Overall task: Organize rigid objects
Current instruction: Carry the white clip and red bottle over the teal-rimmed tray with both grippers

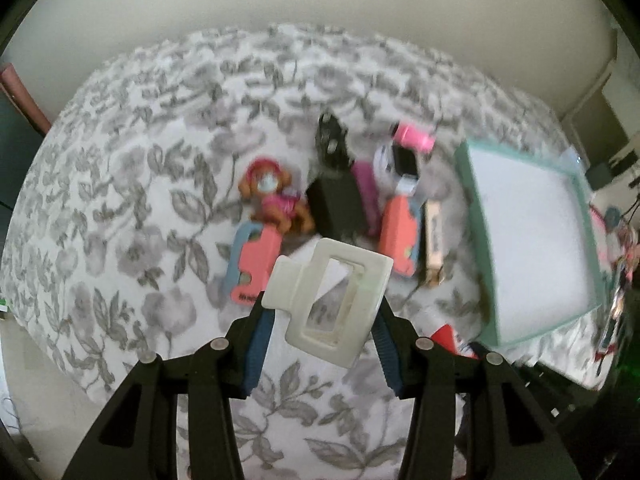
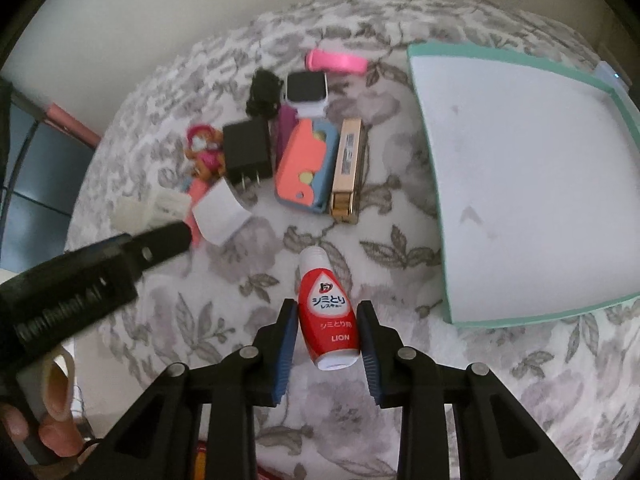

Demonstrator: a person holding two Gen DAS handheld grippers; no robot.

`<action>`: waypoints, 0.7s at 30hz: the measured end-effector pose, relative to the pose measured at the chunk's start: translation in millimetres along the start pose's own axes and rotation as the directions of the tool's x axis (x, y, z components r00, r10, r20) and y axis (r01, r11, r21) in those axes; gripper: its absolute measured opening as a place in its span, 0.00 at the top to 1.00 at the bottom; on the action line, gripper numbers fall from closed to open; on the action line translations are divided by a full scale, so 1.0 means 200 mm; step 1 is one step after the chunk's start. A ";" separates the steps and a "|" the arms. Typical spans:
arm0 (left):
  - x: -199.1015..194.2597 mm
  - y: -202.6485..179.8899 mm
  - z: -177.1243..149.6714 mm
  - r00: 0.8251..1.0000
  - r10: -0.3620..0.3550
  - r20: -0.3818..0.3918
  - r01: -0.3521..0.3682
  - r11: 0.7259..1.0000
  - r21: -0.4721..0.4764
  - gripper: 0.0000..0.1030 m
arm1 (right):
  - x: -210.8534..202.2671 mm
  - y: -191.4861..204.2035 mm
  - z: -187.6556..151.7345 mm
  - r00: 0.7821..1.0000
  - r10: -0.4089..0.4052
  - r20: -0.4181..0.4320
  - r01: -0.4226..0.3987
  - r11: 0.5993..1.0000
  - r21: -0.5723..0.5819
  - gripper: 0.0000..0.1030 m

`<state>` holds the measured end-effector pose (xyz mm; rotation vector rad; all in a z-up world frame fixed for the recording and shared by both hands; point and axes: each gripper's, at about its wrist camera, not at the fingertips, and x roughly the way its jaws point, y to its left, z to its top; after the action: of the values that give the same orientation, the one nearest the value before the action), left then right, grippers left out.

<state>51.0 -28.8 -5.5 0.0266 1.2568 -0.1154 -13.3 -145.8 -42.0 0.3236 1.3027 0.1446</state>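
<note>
- Right gripper [image 2: 327, 306] closest to the lens, blue pads set against both flanks of a red stain-remover bottle [image 2: 326, 280] (white cap pointing away), gripped across the waist, likely to keep the round body from rolling.
- Left gripper [image 1: 324, 300] clamped about a third open on a cream plastic clip [image 1: 288, 284], held clear above the bedding, probably for carrying over the clutter.
- Floral bedcover [image 1: 160, 160] spread under everything, its far edge bending away in the fisheye.
- Teal-rimmed white tray [image 2: 540, 312] lying bare to the right, apparently the destination; far corner cut off by the frame.
- Coral phone case [image 2: 304, 160], black charger [image 2: 246, 152] and gold stapler [image 2: 348, 164] packed side by side, waiting their turn.
- Smartwatch [image 2: 306, 88], pink tube [image 2: 336, 62] and toy pup [image 1: 272, 196] beyond them; second coral piece half hidden behind the clip in the left view.
- White paper slip [image 2: 220, 212] just beside the charger prongs.
- Fingers of a hand [image 2: 56, 436] at the lower left corner of the right view; left view badly smeared, black lump behind the charger impossible to identify.
</note>
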 end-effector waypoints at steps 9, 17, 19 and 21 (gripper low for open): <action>-0.18 -0.19 0.03 0.994 -0.038 0.098 0.035 0.999 0.035 0.52 | -0.26 -0.11 0.08 0.982 -0.028 0.187 0.013 0.997 0.081 0.69; -0.09 -0.46 0.10 0.992 -0.104 0.066 0.098 0.992 0.085 0.52 | -0.36 -0.32 0.16 0.954 -0.139 0.267 0.095 0.981 0.171 0.69; -0.06 -0.53 0.11 0.992 -0.111 0.054 0.105 0.989 0.103 0.52 | -0.36 -0.39 0.18 0.950 -0.159 0.269 0.103 0.972 0.210 0.69; -0.04 -0.59 0.13 0.991 -0.122 0.050 0.115 0.986 0.121 0.52 | -0.36 -0.46 0.20 0.947 -0.175 0.268 0.109 0.963 0.246 0.69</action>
<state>61.4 -148.5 14.9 0.0503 1.1931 -0.2913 -1.4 -260.1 5.1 0.4280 1.0489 -0.1730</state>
